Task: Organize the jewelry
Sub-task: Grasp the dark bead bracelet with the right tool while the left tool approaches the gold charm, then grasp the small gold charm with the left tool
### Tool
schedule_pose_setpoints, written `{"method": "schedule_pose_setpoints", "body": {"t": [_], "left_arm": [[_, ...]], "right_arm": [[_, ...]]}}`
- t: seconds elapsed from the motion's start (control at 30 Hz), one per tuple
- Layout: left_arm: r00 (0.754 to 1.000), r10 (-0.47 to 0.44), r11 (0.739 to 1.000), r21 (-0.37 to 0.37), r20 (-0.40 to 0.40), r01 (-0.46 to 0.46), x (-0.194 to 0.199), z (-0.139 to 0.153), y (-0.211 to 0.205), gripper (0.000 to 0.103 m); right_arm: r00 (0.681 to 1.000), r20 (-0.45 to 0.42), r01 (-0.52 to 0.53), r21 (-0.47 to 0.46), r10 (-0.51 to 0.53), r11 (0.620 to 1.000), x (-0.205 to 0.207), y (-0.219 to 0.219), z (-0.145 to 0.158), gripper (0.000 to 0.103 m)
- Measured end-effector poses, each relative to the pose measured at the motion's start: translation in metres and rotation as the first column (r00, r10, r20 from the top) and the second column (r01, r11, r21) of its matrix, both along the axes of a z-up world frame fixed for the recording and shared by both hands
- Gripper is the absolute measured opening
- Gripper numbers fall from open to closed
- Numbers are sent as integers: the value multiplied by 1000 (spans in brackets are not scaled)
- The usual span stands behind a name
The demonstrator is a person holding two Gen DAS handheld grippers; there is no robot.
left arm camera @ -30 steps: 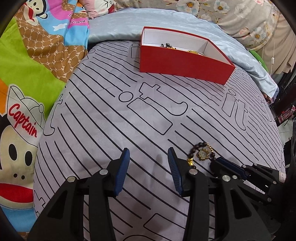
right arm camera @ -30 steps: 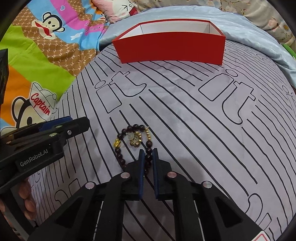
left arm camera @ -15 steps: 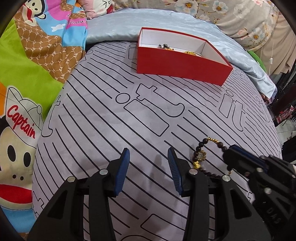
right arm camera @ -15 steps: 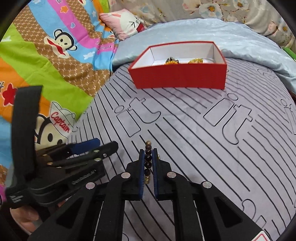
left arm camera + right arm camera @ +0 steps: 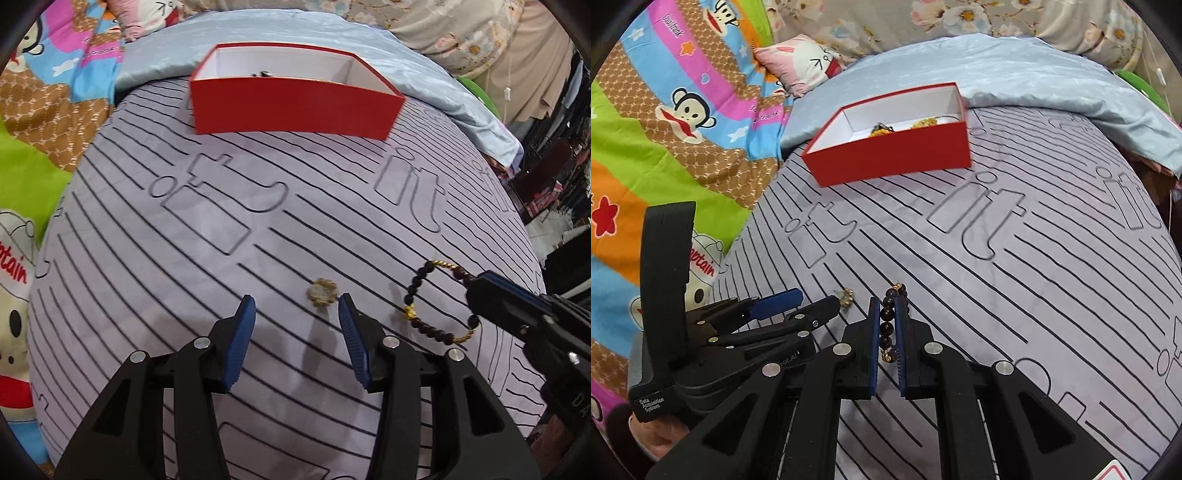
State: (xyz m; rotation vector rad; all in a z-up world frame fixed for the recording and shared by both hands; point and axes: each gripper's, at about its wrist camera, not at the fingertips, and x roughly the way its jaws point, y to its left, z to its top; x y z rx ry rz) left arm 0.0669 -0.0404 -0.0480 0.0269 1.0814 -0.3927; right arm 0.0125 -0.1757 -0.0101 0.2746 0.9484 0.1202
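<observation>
My right gripper (image 5: 887, 303) is shut on a dark beaded bracelet (image 5: 886, 325) with gold beads and holds it above the grey striped sheet; the bracelet (image 5: 436, 302) hangs from that gripper (image 5: 480, 291) in the left wrist view. A small round gold brooch (image 5: 322, 292) lies on the sheet just ahead of my open, empty left gripper (image 5: 295, 314); it also shows in the right wrist view (image 5: 846, 295). A red box (image 5: 291, 99) with white lining stands at the far end and holds a few jewelry pieces (image 5: 882, 129).
A grey striped sheet (image 5: 221, 229) covers the bed. A colourful cartoon blanket (image 5: 665, 129) lies on the left and a light blue quilt (image 5: 1034, 70) behind the box. The bed's right edge drops to dark clutter (image 5: 554, 166).
My right gripper has lifted the bracelet off the sheet and carried it right. The gold brooch has stayed on the sheet, apart from the bracelet. My left gripper has shifted toward the box.
</observation>
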Motion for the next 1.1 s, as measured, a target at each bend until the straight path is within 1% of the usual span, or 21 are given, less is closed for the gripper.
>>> {"method": "schedule_pose_setpoints", "body": {"t": [0.1,0.33,0.5,0.67,0.73,0.77,0.87,1.03,1.1], "left_arm": [[1000,-19,1000,7,-4,19,-1,-5,-10,45],[1000,4,999,33,-7,-4,6,-13,-13,41],[1000,16,1000,15,-13,-15,10,-13,-4,30],[999,8,1000,-21,-33,-9,12,-13,2,14],[999,8,999,-40,-44,-10,13,-12,4,12],[999,8,999,-43,-44,-10,13,-12,5,9],[999,9,999,-42,-36,-11,14,-11,7,4],[1000,6,999,-47,-23,-7,14,-7,7,5],[1000,5,999,-43,-9,-5,13,-6,5,14]], "right_arm": [[1000,-3,8,-3,-8,1000,-3,-4,-2,7],[1000,-5,11,1,-11,1000,-4,-9,-4,7],[1000,-8,6,4,-6,1000,-3,-7,-6,7],[1000,-12,0,7,0,1000,-2,-4,-6,7],[1000,-11,-2,7,2,1000,-2,-4,-6,7],[1000,-12,-2,8,2,1000,-1,-4,-6,7],[1000,-12,-2,9,2,1000,-1,-3,-6,7],[1000,-13,-2,10,2,1000,0,-3,-6,7],[1000,-11,-2,9,2,1000,-1,-4,-6,7]]}}
